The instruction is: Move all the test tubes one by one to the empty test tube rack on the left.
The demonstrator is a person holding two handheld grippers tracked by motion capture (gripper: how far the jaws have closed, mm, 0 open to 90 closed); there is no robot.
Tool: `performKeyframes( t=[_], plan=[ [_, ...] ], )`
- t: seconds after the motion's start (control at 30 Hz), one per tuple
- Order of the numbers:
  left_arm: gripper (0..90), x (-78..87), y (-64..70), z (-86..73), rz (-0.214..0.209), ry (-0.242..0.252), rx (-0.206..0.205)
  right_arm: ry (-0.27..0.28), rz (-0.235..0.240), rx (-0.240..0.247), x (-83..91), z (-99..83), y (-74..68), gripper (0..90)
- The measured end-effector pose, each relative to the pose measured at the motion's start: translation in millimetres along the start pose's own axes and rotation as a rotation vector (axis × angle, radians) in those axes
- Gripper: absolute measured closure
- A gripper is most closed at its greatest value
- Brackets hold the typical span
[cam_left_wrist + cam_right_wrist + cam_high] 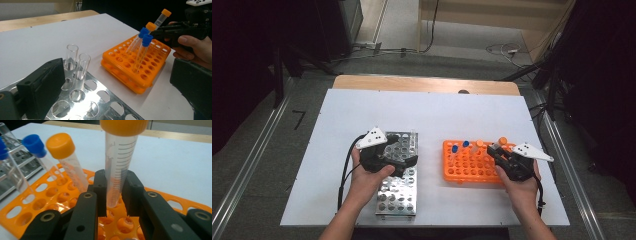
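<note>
An orange tube rack (462, 171) stands right of centre on the white board. My right gripper (496, 150) reaches over its far right corner, shut on an upright orange-capped tube (119, 167) whose lower end hangs just above the rack's holes (55, 191). In the rack lean another orange-capped tube (62, 150) and two blue-capped tubes (146, 41). A metal rack (399, 192) lies at centre left with two bare glass tubes (75, 61) at its far end. My left gripper (404, 157) hovers over this rack, open, with nothing between its widely spread jaws (118, 68).
The white board (437, 112) covers a wooden table (422, 82), with bare surface behind both racks. Metal rails (567, 165) run along both sides on the floor. Cables (504, 49) lie on the floor beyond the table.
</note>
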State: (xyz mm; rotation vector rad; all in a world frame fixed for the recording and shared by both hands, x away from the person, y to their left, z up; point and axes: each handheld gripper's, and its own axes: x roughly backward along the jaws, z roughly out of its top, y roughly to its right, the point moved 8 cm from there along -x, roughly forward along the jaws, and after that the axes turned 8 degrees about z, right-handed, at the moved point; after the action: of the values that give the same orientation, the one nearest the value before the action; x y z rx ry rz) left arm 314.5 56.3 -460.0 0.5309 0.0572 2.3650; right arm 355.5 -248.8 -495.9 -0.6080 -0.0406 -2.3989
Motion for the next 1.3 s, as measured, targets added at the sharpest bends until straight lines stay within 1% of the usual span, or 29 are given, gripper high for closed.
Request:
performKeyframes(
  t=[0.07, 0.17, 0.27, 0.37, 0.5, 0.57, 0.73, 0.9, 0.93, 1.07, 1.17, 1.3],
  plan=[
    [0.1, 0.1, 0.8, 0.2, -0.003, 0.002, -0.004, -0.007, 0.016, 0.000, 2.2, -0.4, -3.5, 72.7],
    [0.1, 0.4, 2.0, 1.0, -0.006, 0.004, -0.004, -0.017, 0.028, 0.016, 5.4, -1.3, -8.3, 72.7],
    [0.1, 1.2, 3.2, 1.1, -0.010, 0.001, -0.009, -0.017, 0.041, 0.024, 9.9, -1.1, -13.5, 72.7],
    [0.0, 1.1, 3.9, 1.4, -0.013, 0.002, -0.006, -0.013, 0.054, 0.031, 13.9, -0.7, -19.0, 72.7],
    [0.0, 1.2, 4.0, 2.5, 0.011, 0.006, -0.006, -0.015, 0.085, 0.047, 18.4, -1.4, -29.4, 72.7],
    [0.0, 1.6, 5.2, 3.1, 0.004, 0.008, -0.007, -0.017, 0.108, 0.058, 19.1, -2.0, -35.3, 72.7],
    [0.0, 2.2, 7.2, 3.9, 0.004, 0.010, -0.011, -0.023, 0.154, 0.073, 21.6, -2.6, -51.4, 72.7],
    [0.0, 1.8, 11.0, 4.5, -0.010, 0.012, -0.014, -0.022, 0.192, 0.090, 22.1, -1.8, -65.0, 72.7],
    [0.0, 1.8, 12.0, 4.7, -0.009, 0.012, -0.016, -0.021, 0.199, 0.096, 21.7, -1.7, -66.9, 72.7],
    [0.4, 1.2, 17.5, 4.8, -0.029, 0.007, -0.028, -0.024, 0.220, 0.099, 20.8, -2.0, -73.6, 72.7],
    [0.9, 0.1, 21.3, 4.6, -0.045, 0.006, -0.029, -0.027, 0.233, 0.101, 20.3, -2.0, -77.8, 72.7],
    [2.2, -1.1, 25.4, 4.3, -0.055, 0.005, -0.035, -0.031, 0.257, 0.112, 18.8, -2.2, -85.3, 72.7]
  ],
)
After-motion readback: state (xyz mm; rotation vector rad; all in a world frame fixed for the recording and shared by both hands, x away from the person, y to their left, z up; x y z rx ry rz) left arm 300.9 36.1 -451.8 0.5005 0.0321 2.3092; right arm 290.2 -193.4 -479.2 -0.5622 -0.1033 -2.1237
